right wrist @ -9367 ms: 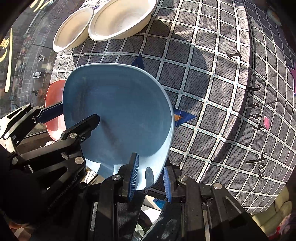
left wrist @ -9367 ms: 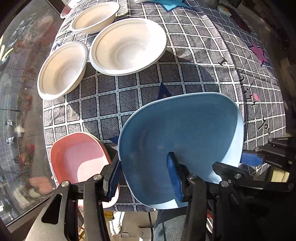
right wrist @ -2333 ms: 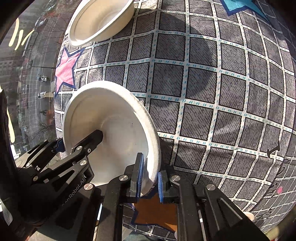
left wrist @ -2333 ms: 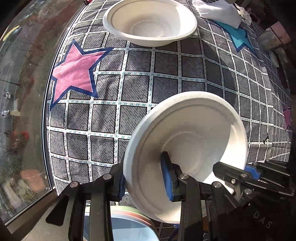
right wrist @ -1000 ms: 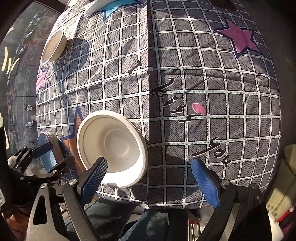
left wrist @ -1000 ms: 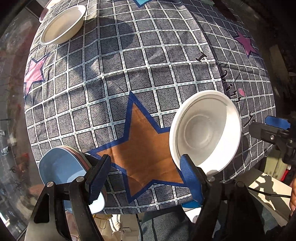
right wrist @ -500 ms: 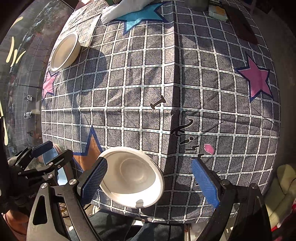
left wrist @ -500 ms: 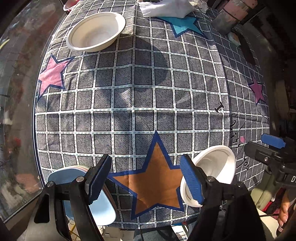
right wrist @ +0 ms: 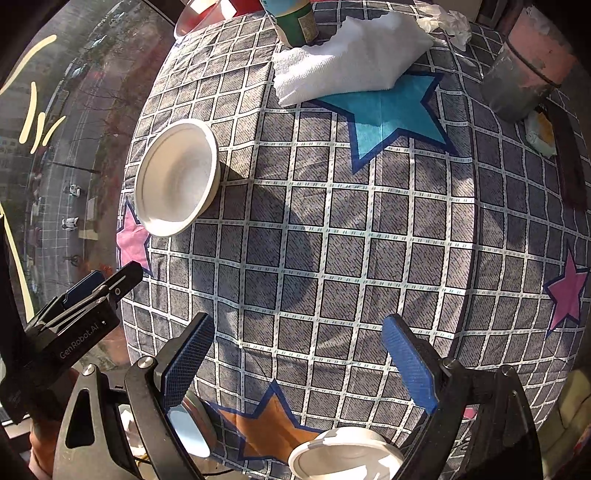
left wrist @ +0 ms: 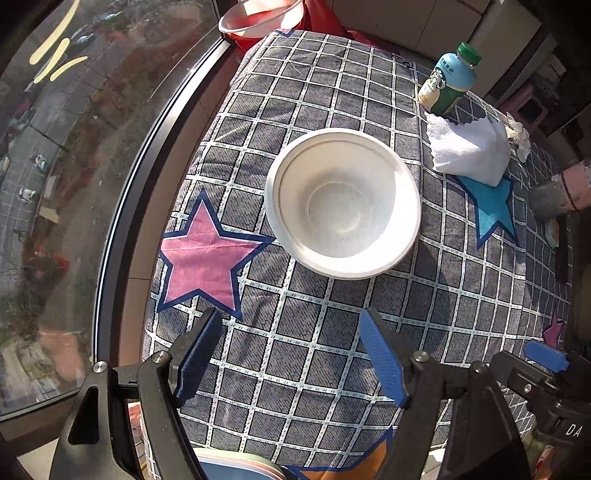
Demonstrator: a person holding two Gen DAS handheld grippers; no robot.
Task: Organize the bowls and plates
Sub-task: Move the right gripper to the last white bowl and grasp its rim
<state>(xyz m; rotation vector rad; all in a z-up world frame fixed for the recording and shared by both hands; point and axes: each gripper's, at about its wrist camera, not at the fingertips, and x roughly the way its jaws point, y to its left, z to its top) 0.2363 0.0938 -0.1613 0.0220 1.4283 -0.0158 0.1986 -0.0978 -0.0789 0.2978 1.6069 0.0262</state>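
Observation:
A white bowl (left wrist: 343, 203) stands alone on the checked tablecloth (left wrist: 317, 332), beside a pink star; in the right wrist view this white bowl (right wrist: 175, 177) sits far left. My left gripper (left wrist: 290, 354) hangs open above the cloth just short of that bowl, nothing between its fingers. My right gripper (right wrist: 299, 365) is open and empty too, over the middle of the cloth. A second white bowl (right wrist: 343, 458) rests at the near edge by the orange star. A stack of blue and pink plates (right wrist: 192, 424) sits at the near left corner, its rim (left wrist: 236, 467) also showing.
A folded white towel (left wrist: 469, 151), a green-capped bottle (left wrist: 447, 85) and a grey-and-pink cup (right wrist: 524, 74) stand along the far side. A red basin (left wrist: 258, 18) lies beyond the table. A window runs along the left edge. The other gripper (right wrist: 107, 277) shows at left.
Both grippers have swept away from the bowl at the near edge toward the far bowl, which now fills the middle of the left wrist view. Both stayed open.

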